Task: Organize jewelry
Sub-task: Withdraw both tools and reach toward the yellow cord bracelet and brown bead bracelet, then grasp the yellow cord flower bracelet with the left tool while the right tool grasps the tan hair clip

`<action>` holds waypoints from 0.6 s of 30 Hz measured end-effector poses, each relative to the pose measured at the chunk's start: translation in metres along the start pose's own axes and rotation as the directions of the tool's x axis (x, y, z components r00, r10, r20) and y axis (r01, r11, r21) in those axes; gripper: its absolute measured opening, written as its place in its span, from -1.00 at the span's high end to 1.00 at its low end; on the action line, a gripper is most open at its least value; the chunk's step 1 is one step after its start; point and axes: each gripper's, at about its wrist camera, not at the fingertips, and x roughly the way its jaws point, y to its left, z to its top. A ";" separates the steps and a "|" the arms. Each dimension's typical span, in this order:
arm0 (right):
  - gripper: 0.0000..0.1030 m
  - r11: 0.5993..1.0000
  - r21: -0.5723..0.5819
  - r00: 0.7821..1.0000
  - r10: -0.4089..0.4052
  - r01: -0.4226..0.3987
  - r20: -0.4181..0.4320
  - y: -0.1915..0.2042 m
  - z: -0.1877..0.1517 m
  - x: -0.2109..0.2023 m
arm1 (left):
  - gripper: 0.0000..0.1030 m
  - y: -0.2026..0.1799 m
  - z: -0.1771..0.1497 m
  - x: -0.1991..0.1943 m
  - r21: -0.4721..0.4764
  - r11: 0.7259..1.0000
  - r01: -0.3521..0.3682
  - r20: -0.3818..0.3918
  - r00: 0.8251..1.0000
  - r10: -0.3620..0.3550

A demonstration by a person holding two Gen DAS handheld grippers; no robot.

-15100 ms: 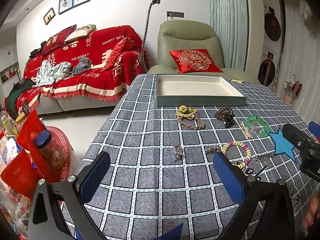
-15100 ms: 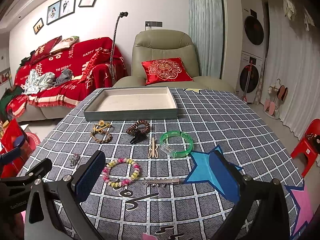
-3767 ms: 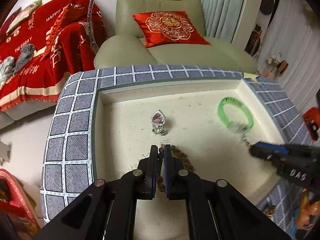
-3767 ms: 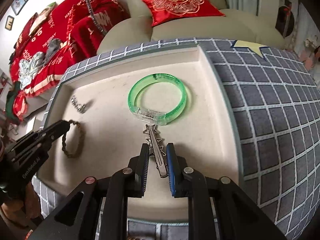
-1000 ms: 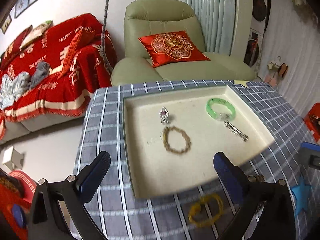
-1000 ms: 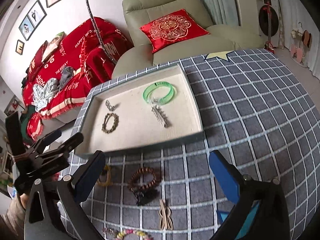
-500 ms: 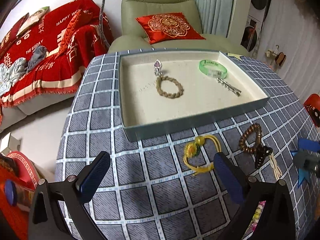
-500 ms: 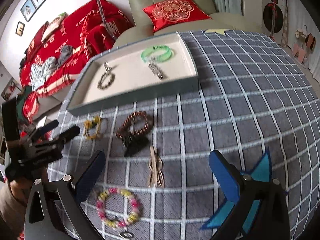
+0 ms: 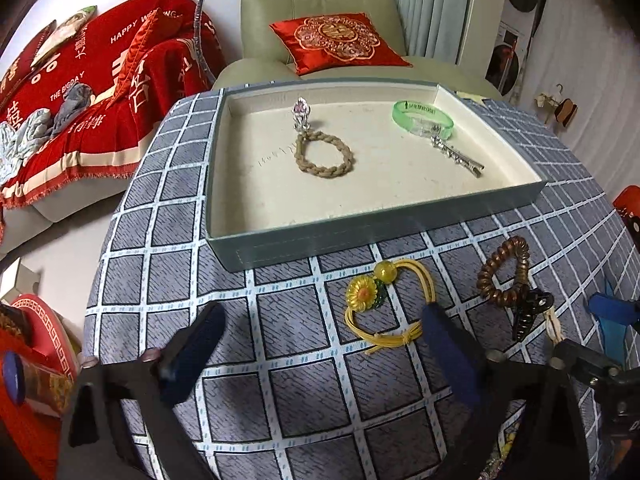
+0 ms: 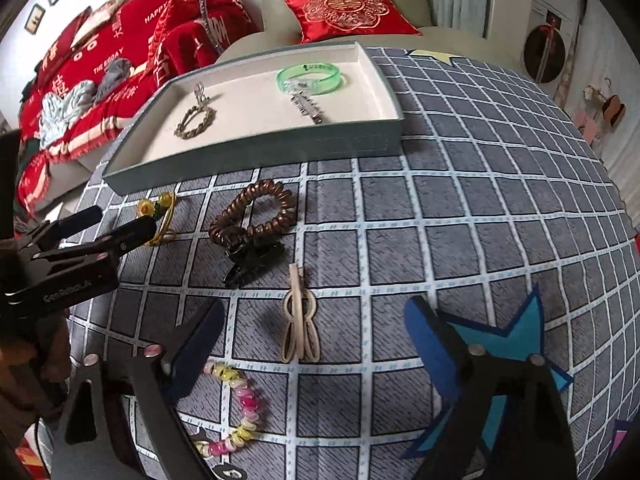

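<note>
Currently, left gripper [image 9: 320,344]: jaws are standing spread wide and empty, hovering over the grey checked tabletop [image 9: 280,400], with the yellow cord bracelet with a sunflower charm [image 9: 386,304] lying just ahead between them.
Right gripper [image 10: 316,344]: jaws have just been narrowing yet are still gaping, gripping nothing; the beige looped hair clip [image 10: 299,322] is lying between them.
Beige clip axis: it is running lengthwise away from the right camera, narrow end pointing toward the tray.
Grey-green shallow tray with a cream lining [image 9: 360,236]: it is sitting at the far side of the tabletop, its long side facing the grippers.
Tray contents: a braided tan rope bracelet [image 9: 324,156] is lying beside a small silver pendant [image 9: 301,114]; a translucent green bangle [image 9: 422,118] is touching a silver bar clip [image 9: 458,157], which is pointing diagonally toward the tray's near right corner.
Loose pieces: a brown coiled hair tie [image 10: 252,214] is resting against a black claw clip [image 10: 250,260]; a pastel bead bracelet [image 10: 236,412] is lying nearest the right camera.
</note>
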 end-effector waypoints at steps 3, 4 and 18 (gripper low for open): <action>-0.46 1.000 -0.009 1.000 -0.014 0.014 -0.014 0.005 0.000 0.006 | -1.00 -0.001 -0.001 0.002 -0.003 1.000 0.002 -0.007 1.000 -0.002; -0.44 0.999 -0.022 1.000 -0.031 0.031 -0.004 0.008 0.000 0.006 | -1.00 -0.002 -0.001 0.003 -0.001 1.000 0.005 -0.008 1.000 -0.005; 0.02 0.993 -0.097 0.998 -0.068 0.067 0.001 0.028 0.002 0.009 | -0.08 -0.022 0.001 -0.006 0.061 0.995 0.078 0.002 0.997 -0.079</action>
